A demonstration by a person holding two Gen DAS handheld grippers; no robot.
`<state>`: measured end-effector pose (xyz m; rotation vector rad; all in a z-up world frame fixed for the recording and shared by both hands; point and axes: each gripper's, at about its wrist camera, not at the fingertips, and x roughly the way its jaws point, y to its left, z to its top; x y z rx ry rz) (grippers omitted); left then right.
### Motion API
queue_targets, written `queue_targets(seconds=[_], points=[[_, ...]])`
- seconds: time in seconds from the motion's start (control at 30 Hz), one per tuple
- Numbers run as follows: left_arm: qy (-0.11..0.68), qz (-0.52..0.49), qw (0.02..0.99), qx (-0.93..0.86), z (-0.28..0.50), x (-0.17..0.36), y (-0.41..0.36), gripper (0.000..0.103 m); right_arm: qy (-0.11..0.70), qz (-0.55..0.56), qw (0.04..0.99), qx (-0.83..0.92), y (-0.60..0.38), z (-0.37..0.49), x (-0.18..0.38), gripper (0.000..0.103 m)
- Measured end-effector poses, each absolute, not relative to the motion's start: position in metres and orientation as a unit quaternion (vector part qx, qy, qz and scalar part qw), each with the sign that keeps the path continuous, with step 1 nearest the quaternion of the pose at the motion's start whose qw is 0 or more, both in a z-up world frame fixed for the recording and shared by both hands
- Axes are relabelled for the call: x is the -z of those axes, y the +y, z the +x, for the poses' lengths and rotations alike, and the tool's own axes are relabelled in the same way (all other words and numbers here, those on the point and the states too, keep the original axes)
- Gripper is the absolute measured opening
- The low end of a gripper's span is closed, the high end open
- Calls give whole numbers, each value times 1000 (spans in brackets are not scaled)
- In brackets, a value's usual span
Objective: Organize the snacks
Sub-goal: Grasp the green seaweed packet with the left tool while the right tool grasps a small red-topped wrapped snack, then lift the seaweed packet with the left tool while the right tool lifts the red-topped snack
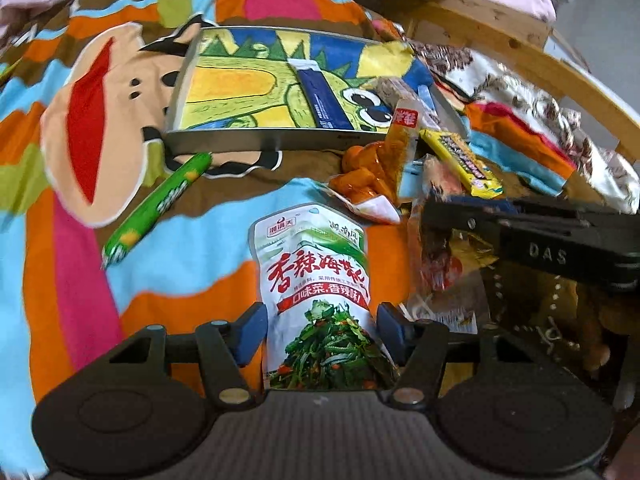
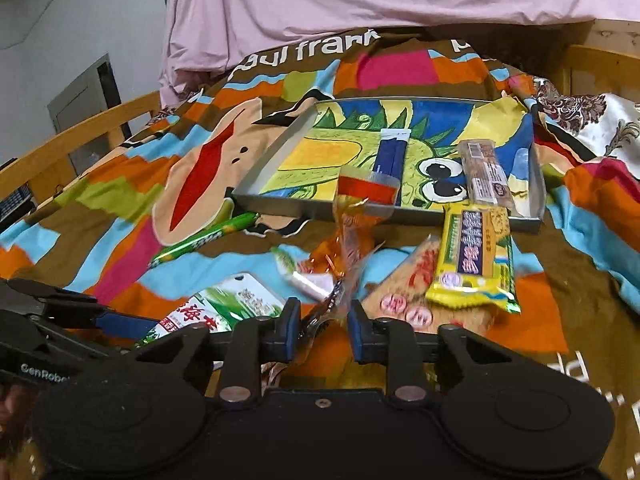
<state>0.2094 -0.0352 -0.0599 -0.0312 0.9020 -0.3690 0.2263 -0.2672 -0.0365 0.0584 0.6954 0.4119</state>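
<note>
Tray (image 2: 536,184) on the bed holding blue sachet (image 2: 390,160) and brown bar (image 2: 486,176), your left hand-held gripper (image 1: 322,330) clamped on the seaweed pouch (image 1: 316,280), your right hand-held gripper (image 2: 324,320) clamped on a clear orange wrapper (image 2: 352,236).

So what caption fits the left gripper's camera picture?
Left gripper clamps a white-and-green seaweed snack pouch near the shallow dinosaur-print metal tray.

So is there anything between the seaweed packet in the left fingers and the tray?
Nothing blocks it. Between the seaweed packet and the tray lies only bedspread; the green sausage stick lies left of that path, the orange snack packets right.
</note>
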Motion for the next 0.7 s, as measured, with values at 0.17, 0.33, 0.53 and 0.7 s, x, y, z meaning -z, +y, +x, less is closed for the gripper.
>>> queue_targets(seconds=[0.17, 0.33, 0.53, 0.7], points=[[427, -45, 887, 172, 202, 67, -30, 65, 366, 64, 909, -190, -275, 213, 34, 42], [434, -32, 884, 170, 207, 64, -35, 69, 386, 98, 896, -196, -278, 210, 39, 46], [440, -37, 882, 162, 212, 68, -37, 72, 383, 130, 891, -207, -274, 221, 51, 47], [438, -42, 885, 156, 215, 70, -38, 72, 376, 150, 891, -205, -271, 232, 58, 45]])
